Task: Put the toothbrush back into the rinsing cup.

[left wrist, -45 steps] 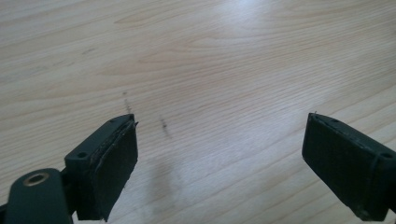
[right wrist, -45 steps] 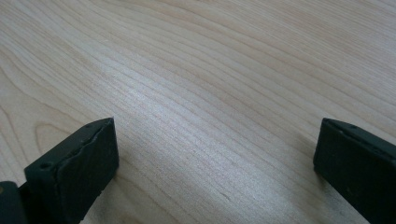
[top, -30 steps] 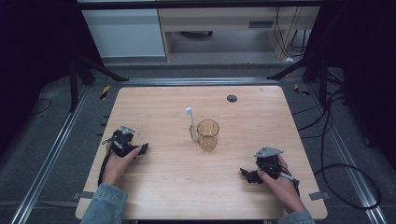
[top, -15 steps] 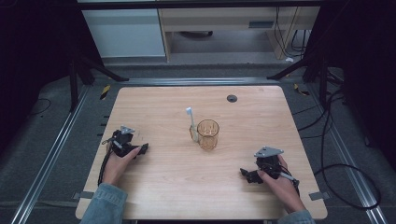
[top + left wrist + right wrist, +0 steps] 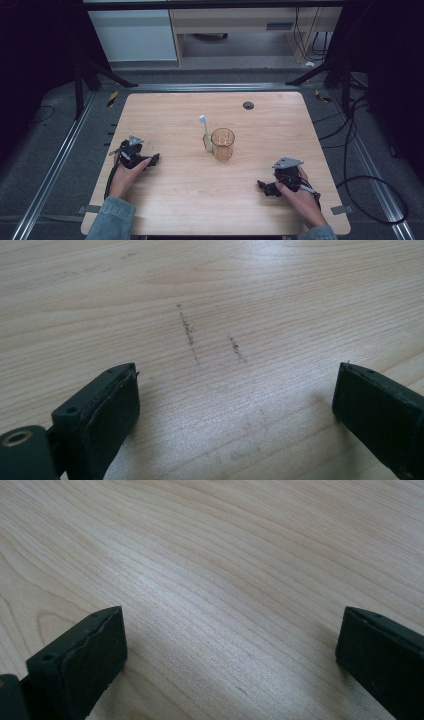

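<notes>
Wood table [image 5: 175,200] bears a cup [image 5: 222,144] touching a toothbrush [image 5: 205,131]; both grippers, left [image 5: 150,161] and right [image 5: 264,186], rest released either side, so approach the brush low and squarely.

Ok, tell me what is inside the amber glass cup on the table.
The amber glass cup looks empty in the high view: nothing rises above its rim. The toothbrush lies outside, against its left side. The tinted wall blurs the cup's bottom, so something small and flat there cannot be ruled out.

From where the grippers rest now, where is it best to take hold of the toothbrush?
Probably the bare handle of the toothbrush, between the bristle head and its lower end beside the glass. Come from the left with the open left gripper, since the glass blocks the right side.
</notes>
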Demonstrator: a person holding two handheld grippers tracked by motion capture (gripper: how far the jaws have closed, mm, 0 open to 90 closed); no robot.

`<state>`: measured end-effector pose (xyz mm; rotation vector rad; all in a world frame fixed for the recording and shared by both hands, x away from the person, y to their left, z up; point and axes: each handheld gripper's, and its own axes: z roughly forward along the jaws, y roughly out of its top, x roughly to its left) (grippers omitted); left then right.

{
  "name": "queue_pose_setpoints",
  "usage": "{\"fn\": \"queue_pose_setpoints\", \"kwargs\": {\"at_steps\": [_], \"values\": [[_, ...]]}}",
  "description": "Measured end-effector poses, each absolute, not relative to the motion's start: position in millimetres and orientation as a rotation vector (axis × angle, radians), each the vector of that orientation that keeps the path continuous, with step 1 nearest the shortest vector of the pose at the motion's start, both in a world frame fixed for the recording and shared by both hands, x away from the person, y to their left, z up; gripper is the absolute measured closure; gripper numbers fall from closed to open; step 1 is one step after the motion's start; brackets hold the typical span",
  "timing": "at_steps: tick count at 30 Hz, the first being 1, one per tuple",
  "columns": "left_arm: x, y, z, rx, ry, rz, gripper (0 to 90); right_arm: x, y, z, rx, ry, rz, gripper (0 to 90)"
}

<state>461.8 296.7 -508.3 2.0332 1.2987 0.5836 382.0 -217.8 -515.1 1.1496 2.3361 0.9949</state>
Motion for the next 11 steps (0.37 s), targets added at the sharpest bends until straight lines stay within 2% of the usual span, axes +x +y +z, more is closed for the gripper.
{"fn": "queue_pose_setpoints", "kwargs": {"at_steps": [11], "values": [[460.3, 294.6, -508.5, 2.051, 1.277, 0.573, 2.8, 382.0, -217.8, -515.1, 1.149, 2.336, 0.994, 0.4]]}}
